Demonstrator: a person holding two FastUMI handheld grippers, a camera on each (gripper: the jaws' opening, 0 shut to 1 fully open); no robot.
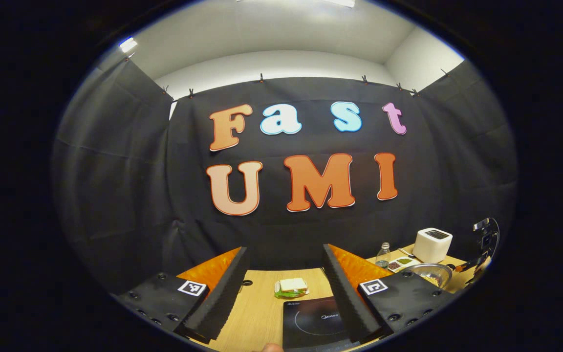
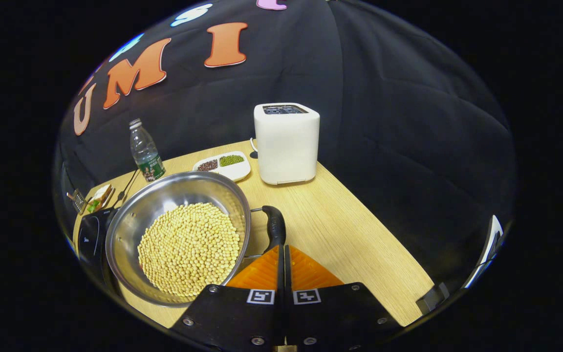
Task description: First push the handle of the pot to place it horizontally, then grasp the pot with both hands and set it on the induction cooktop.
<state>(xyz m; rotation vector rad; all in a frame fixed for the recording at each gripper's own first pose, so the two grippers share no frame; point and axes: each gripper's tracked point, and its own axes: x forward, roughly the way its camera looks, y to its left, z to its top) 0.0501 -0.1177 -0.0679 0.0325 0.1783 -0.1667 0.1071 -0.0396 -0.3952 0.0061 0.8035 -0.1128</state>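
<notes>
**Full pot, closed gripper at its handle**

In the right gripper view the pot [image 2: 179, 234] is sitting at lower left of the frame on the table [image 2: 340, 230], heaped with pale beans [image 2: 188, 249]. Its steel wall is looking smooth and probably slippery, and the load is likely making it heavy, so tilting risks spilling. The black handle [image 2: 275, 226] at its right side looks the safer hold; a second hold on the opposite rim would be steadying it. The right gripper [image 2: 281, 254] is pressed together, holding nothing, its tips just below the handle; contact cannot be told.

The left gripper view is showing the left gripper [image 1: 286, 288] spread wide and empty, with the cooktop [image 1: 313, 322] lying between its fingers at bottom centre. There the pot is appearing small at lower right, near the toaster [image 1: 432, 244]. The right gripper view is adding the beans and the handle.
</notes>
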